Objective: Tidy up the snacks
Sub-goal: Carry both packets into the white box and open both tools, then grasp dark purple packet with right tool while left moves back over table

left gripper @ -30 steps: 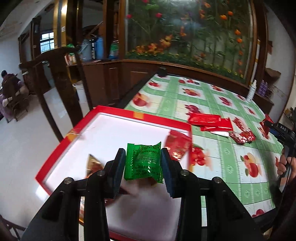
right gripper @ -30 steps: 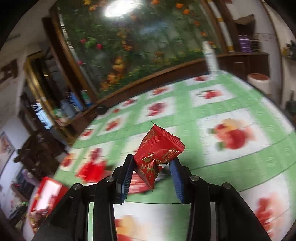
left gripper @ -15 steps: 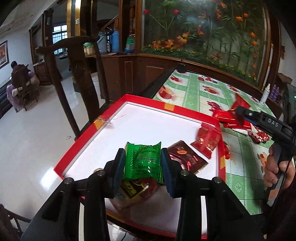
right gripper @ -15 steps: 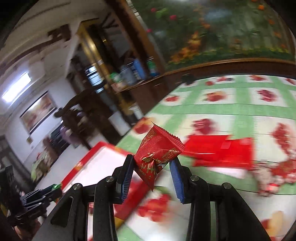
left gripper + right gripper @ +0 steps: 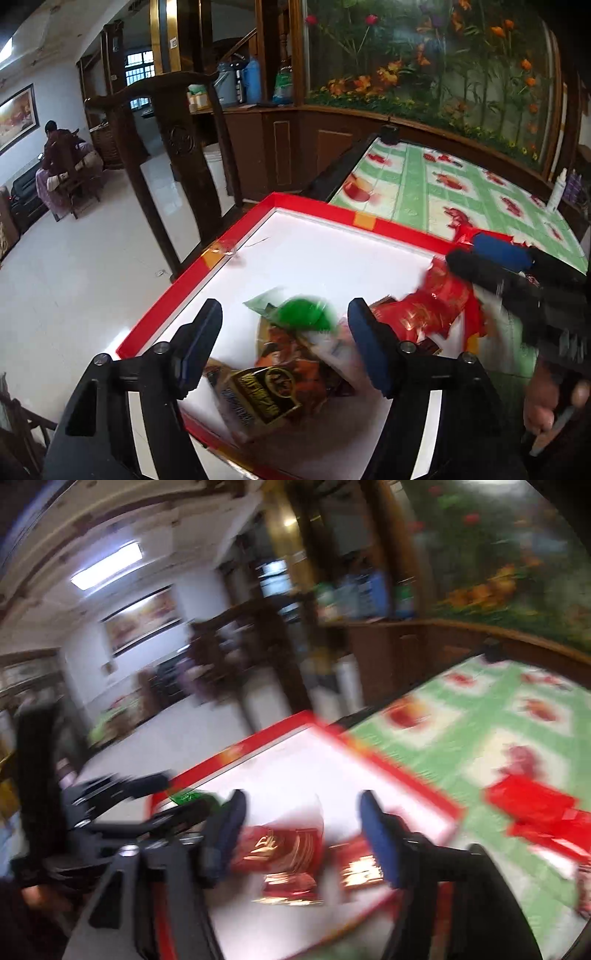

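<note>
My left gripper (image 5: 286, 332) hangs over the near part of the red-rimmed white tray (image 5: 317, 208), its jaws opening. The green snack packet (image 5: 303, 314) is blurred and loose between them, touching neither pad. Brown and gold packets (image 5: 269, 384) lie beneath it. My right gripper (image 5: 303, 830) is over the tray's right side (image 5: 258, 744), jaws opening too. The red packet (image 5: 284, 849) lies free below its pads. In the left wrist view the right gripper (image 5: 480, 254) reaches in from the right above that red packet (image 5: 432, 310).
Several red packets (image 5: 539, 812) lie on the green fruit-print tablecloth (image 5: 436, 199) right of the tray. A dark wooden chair (image 5: 170, 147) stands by the tray's left side. A person's hand (image 5: 546, 410) holds the right gripper. A white bottle (image 5: 557, 188) stands at the table's far right.
Both grippers have opened and let go of their packets. The right gripper swung left from over the table to over the tray. The green packet drops from the left jaws.
</note>
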Demonstrator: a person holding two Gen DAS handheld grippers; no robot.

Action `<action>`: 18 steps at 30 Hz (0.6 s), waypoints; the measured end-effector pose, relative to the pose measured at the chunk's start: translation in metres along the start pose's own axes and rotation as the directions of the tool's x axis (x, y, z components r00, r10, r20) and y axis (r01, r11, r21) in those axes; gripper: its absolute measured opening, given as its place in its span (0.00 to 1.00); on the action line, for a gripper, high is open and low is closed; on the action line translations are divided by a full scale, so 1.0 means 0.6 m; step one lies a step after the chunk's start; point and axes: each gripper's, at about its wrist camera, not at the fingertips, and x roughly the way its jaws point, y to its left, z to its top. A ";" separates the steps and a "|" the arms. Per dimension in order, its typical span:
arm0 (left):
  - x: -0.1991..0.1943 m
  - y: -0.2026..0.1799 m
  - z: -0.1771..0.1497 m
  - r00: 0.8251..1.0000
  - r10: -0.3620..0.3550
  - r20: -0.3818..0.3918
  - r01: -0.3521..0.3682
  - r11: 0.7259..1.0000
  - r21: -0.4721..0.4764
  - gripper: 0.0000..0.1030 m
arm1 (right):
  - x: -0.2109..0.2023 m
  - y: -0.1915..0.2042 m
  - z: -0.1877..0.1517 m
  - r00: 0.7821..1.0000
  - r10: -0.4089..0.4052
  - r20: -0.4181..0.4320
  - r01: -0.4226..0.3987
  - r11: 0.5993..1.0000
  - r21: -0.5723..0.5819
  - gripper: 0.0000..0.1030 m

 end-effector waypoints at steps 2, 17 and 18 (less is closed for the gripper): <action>-0.005 -0.011 0.001 1.000 0.005 0.008 -0.005 1.000 0.029 0.68 | -0.014 -0.049 0.003 0.999 -0.048 0.022 0.045 0.992 0.120 0.73; -0.037 -0.152 -0.009 0.991 -0.131 -0.013 0.131 0.968 0.216 0.69 | -0.242 -0.445 -0.053 0.939 -0.343 0.031 0.249 0.738 0.627 0.63; -0.038 -0.162 -0.011 0.990 -0.140 -0.019 0.141 0.964 0.227 0.69 | -0.251 -0.463 -0.061 0.940 -0.340 0.023 0.249 0.730 0.636 0.48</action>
